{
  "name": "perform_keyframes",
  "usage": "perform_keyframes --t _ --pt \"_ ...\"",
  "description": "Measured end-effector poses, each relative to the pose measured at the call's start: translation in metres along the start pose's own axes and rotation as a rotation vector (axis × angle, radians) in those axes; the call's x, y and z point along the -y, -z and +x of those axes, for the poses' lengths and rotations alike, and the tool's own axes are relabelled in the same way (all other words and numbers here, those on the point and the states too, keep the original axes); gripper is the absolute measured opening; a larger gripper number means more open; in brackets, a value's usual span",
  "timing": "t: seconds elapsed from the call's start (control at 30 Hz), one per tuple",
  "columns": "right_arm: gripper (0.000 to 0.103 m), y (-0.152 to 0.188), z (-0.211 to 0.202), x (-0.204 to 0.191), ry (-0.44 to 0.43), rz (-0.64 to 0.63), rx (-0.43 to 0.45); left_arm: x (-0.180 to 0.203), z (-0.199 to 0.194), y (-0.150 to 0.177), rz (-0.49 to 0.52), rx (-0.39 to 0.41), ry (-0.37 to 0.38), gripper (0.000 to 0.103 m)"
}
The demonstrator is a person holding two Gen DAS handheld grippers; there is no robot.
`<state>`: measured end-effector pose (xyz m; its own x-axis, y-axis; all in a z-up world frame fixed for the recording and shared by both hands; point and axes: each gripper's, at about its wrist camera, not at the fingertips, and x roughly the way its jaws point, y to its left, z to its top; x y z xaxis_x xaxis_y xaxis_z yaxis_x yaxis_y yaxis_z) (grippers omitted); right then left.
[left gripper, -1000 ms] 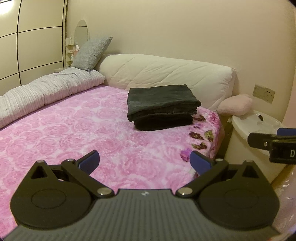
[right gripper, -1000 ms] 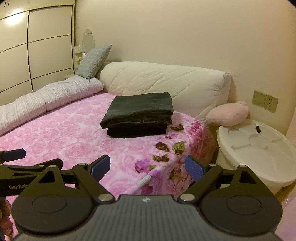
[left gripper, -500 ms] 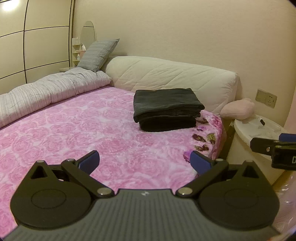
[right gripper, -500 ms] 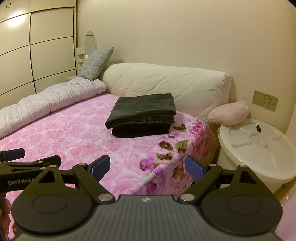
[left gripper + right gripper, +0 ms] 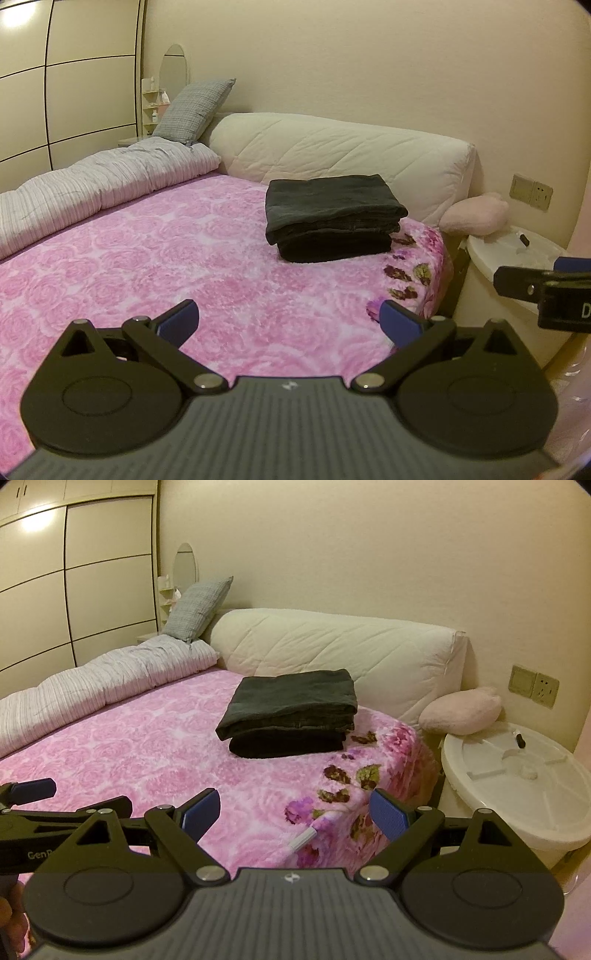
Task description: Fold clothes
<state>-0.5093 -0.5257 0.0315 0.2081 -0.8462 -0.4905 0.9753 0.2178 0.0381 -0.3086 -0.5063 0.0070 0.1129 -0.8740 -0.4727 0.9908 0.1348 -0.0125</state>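
A stack of folded dark clothes (image 5: 332,218) (image 5: 291,714) lies near the far right corner of the pink floral bed (image 5: 147,266) (image 5: 129,749), a grey-green piece on top of a black one. My left gripper (image 5: 288,323) hovers open over the near part of the bed, well short of the stack, with nothing between its blue pads. My right gripper (image 5: 295,812) is also open and empty, above the bed's right front edge. In the left wrist view the right gripper's side (image 5: 546,291) shows at the far right edge.
A white quilted headboard cushion (image 5: 340,155) stands behind the stack. A striped rolled duvet (image 5: 92,188) runs along the left, with a grey pillow (image 5: 192,110). A pink plush cushion (image 5: 461,716) and a white round lid (image 5: 517,782) sit to the right. Wardrobe doors (image 5: 74,602) stand left.
Both grippers have drawn back and lifted slightly, so the stack looks a little farther and more of the room shows. Both stay open and empty.
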Motion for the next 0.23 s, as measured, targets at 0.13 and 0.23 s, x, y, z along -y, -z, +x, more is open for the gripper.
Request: perform_keyframes --t 0.13,0.23 --pt "0.089 0.0003 -0.0003 0.0019 -0.002 0.003 0.0 0.0023 0.0014 0.0009 0.005 -0.002 0.006 0.103" --pt "0.089 0.0004 0.0003 0.0025 -0.004 0.006 0.0 0.0045 0.002 0.0022 0.009 -0.002 0.013 0.103"
